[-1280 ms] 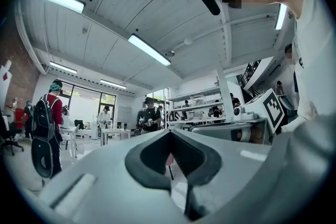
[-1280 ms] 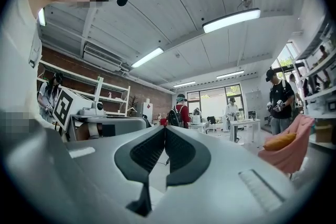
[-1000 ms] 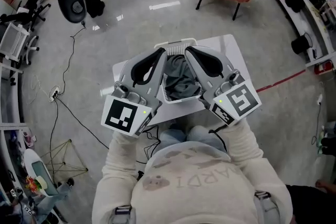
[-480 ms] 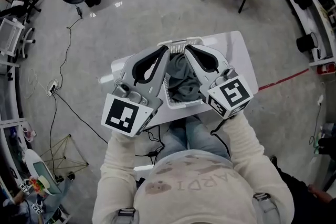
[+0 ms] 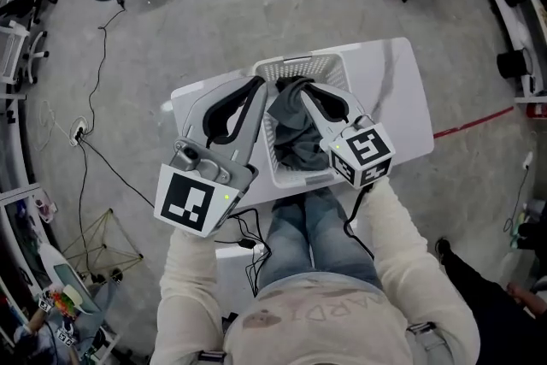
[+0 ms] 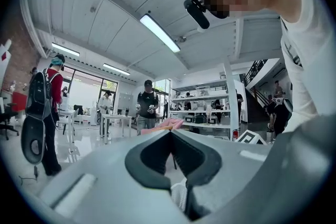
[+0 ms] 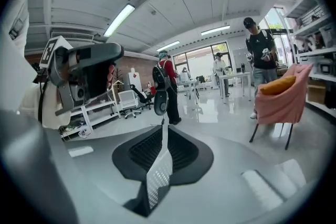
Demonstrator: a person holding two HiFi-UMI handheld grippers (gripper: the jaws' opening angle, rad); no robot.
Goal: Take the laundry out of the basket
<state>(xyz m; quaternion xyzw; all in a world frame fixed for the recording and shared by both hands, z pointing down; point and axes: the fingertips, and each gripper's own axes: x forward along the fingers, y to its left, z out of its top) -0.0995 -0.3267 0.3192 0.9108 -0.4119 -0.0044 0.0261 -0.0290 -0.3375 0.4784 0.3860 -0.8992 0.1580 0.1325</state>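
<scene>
Grey laundry (image 5: 289,132) lies in the basket (image 5: 329,66) on the counter (image 5: 395,94). The left gripper (image 5: 259,83) is at the basket's left rim and the right gripper (image 5: 301,88) is over the laundry, each with its fingers pressed together. A cable (image 5: 101,160) trails across the floor left of the basket.

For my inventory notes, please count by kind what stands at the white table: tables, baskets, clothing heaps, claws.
white rectangular table: 1
white perforated plastic laundry basket: 1
heap of dark grey clothes: 1 (single garments cannot be told apart)
grey hand-held claws: 2, the left claw and the right claw
Total: 5
</scene>
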